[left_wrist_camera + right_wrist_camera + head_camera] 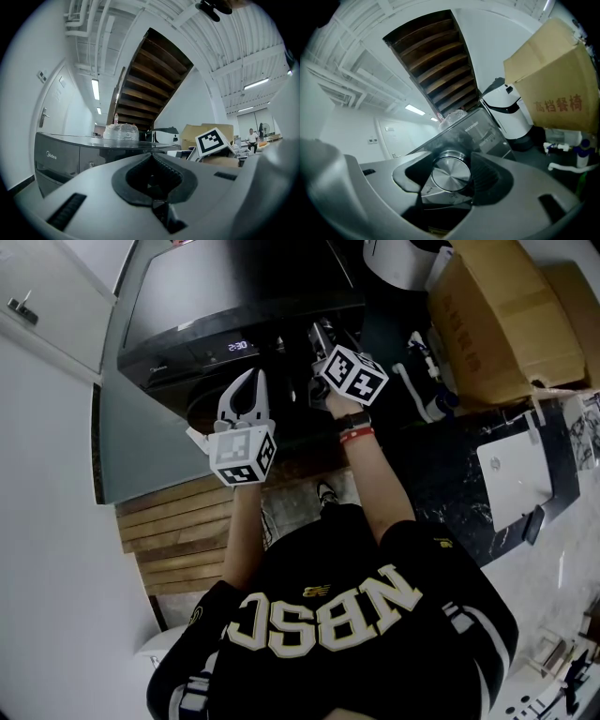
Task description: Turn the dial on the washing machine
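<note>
Dial (451,174) face-on in R gripper (320,332) fingers (488,177), axis along them

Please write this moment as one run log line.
right gripper: shut on dial | left gripper: shut, empty | washing machine: display lit

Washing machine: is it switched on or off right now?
On. The washing machine has a lit display showing glowing digits on its dark front panel.

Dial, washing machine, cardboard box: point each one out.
dial (451,174), right gripper view, the middle of its brushed metal face.
washing machine (234,287), head view, its dark top panel.
cardboard box (497,320), head view, its brown top side.
</note>
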{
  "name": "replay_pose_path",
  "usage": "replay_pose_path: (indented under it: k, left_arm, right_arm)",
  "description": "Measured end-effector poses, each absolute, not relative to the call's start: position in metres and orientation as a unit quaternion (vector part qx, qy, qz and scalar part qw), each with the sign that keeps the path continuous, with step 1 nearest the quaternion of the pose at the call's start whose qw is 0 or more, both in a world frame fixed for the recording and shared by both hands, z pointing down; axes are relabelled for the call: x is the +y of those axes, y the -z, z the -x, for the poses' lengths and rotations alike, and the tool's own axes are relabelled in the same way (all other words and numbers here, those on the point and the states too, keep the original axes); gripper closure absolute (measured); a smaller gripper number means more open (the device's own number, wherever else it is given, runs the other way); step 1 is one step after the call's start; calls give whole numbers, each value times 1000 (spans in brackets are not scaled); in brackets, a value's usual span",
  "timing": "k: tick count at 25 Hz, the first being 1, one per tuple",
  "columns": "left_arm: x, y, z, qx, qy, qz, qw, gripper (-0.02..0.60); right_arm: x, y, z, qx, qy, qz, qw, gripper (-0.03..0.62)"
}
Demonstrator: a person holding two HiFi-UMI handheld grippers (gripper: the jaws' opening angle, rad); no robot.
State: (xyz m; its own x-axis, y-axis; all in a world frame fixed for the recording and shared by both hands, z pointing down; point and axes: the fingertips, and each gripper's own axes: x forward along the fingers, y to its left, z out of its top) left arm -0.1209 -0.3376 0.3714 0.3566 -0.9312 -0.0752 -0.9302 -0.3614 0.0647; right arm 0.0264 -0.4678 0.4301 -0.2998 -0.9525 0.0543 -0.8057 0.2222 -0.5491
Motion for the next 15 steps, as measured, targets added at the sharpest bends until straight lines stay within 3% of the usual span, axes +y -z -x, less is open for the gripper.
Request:
replay_pose_path:
  k: [4, 9, 15]
  left_arm:
    - [-337, -374, 121, -564, 50, -824, 12, 568]
    - [-336, -375, 121, -563, 51, -824, 15, 568]
    - [-334, -374, 119, -564, 47, -825, 14, 568]
  right_arm:
    - [-468, -432, -29, 750, 280, 573, 178, 333]
    - [-468, -440, -38, 679, 397, 540, 299, 333]
    - [-468, -439, -36, 694, 393, 533, 284, 338]
